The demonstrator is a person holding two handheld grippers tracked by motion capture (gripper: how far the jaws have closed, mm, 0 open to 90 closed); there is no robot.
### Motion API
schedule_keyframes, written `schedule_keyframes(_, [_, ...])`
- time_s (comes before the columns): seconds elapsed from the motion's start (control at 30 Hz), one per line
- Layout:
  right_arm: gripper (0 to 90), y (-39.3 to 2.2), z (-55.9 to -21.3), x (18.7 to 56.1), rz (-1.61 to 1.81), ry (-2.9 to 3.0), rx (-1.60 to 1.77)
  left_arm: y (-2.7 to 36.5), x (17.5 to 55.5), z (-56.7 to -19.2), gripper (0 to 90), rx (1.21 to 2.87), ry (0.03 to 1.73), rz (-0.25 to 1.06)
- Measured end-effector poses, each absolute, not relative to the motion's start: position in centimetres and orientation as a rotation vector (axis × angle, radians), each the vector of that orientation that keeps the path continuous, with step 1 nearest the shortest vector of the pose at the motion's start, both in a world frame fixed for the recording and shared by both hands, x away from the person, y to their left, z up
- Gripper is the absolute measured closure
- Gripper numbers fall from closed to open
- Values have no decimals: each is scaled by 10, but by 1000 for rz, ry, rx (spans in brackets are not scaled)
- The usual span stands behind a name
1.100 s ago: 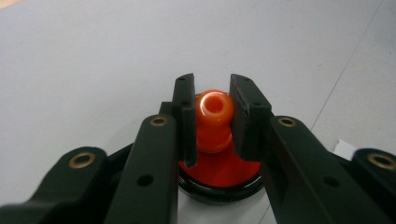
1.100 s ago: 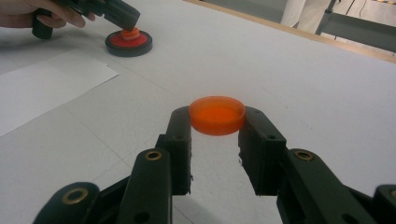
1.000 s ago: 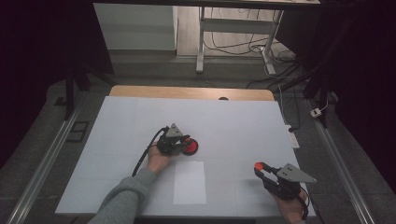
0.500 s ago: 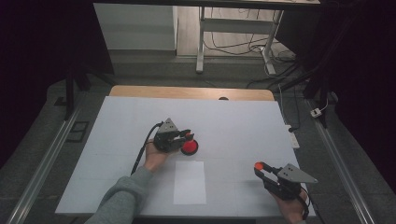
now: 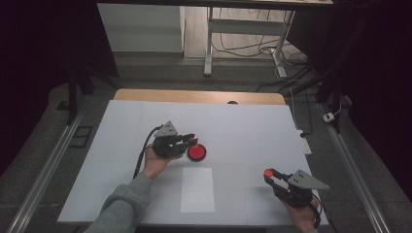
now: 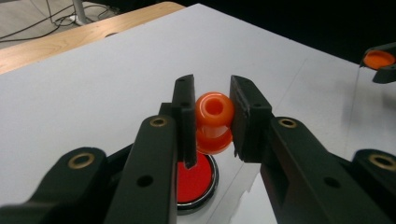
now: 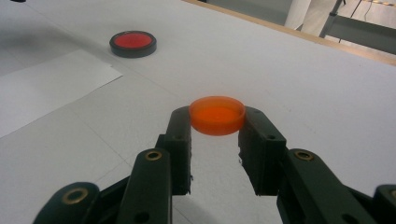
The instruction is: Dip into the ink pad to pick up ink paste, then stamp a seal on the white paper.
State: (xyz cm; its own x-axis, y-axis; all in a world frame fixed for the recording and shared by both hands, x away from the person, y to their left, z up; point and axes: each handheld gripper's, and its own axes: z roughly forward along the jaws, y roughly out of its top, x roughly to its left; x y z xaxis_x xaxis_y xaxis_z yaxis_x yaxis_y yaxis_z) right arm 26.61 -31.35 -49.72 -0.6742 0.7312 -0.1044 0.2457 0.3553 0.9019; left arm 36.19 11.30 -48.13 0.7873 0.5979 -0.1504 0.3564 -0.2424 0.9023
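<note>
Orange spool is sitting clamped in the left gripper, hole upward, hanging directly above the red disc (mid-table). Right gripper is pinching an orange cap, well apart to the right.

Dim room, evenly lit tabletop, soft shadows, slight blur

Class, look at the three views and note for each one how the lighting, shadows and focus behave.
High view: the white table is lit, its surroundings fall dark. Left gripper view: the orange spool shows glossy highlights; the left gripper close to the lens is soft. Right gripper view: the orange cap is fairly sharp, the red disc behind slightly blurred.
</note>
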Motion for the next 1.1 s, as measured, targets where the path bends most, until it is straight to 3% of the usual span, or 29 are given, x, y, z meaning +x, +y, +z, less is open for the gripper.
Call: schedule_keyframes(1.1, [648,-313,-499,267,1277,2128,853,112,341,-466,726,1922,598,172])
